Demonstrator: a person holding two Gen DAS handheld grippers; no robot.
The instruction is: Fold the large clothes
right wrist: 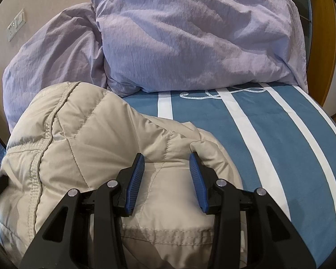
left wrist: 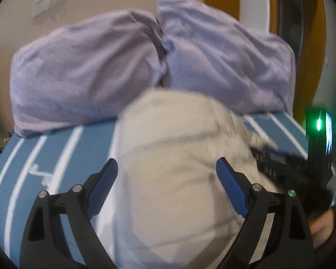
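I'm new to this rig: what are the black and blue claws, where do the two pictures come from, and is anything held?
Each claw is a hand-held two-finger gripper with a camera looking along its fingers. One picture is from the left gripper, whose jaws stand wide open above a beige quilted jacket. The other is from the right gripper, whose blue pads pinch a fold of that jacket. The jacket lies on a blue bedcover with white stripes, before two lilac pillows.
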